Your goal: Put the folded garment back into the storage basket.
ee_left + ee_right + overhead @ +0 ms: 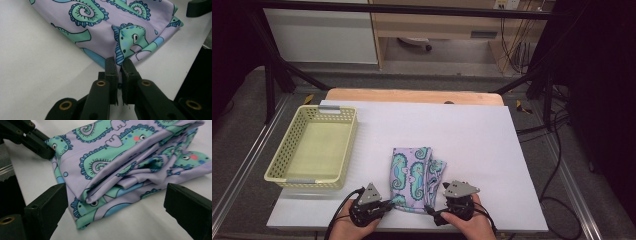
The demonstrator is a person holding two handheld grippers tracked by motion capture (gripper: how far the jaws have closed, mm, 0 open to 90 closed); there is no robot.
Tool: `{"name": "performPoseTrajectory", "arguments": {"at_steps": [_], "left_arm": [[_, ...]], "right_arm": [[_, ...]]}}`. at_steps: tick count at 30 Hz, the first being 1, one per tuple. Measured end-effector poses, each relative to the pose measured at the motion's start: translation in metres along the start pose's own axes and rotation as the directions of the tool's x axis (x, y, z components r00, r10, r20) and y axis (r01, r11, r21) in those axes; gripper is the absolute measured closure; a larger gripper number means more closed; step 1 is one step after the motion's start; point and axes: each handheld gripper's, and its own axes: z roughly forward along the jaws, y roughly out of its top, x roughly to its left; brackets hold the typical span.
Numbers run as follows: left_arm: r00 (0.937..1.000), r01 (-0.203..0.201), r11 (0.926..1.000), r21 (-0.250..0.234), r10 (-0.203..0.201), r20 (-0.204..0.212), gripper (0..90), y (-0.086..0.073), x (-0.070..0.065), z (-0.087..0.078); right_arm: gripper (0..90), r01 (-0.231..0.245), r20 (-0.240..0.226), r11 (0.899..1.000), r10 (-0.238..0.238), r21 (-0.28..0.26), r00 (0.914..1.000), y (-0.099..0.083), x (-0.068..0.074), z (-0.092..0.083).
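the folded purple cloth (414,177) with green seahorses is lying on the white table (472,140), near the front edge. the left claw (119,65) is pinching one near corner of the cloth, with its jaws pressed together on it. the right claw (115,202) is sitting just in front of the other near corner, with its jaws wide apart and not touching the cloth. a yellow basket (287,150) is sitting on the table, off to the left of the cloth.

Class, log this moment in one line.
left tongs: shut on cloth corner | right tongs: open at its edge | basket: empty
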Motion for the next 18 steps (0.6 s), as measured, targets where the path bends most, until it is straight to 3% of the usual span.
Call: {"name": "performPoseTrajectory", "arguments": {"at_steps": [9,14,18], "left_arm": [[1.0,0.005,1.0,0.001,-0.005,-0.002,85.0,-0.006,-0.005,-0.007],[0.9997,0.024,0.9997,-0.002,-0.024,0.001,85.1,-0.01,-0.003,-0.012],[0.9997,0.022,0.9998,-0.003,-0.022,0.006,85.0,-0.012,-0.01,-0.012]], "right_arm": [[8.2,0.022,-0.047,0.998,-0.019,0.061,0.9987,-0.008,0.023,0.008],[11.8,-0.009,-0.063,0.998,0.014,0.069,0.9979,-0.008,0.026,0.013],[16.2,0.007,-0.053,0.997,-0.003,0.076,0.9986,-0.008,0.028,0.015]]}}
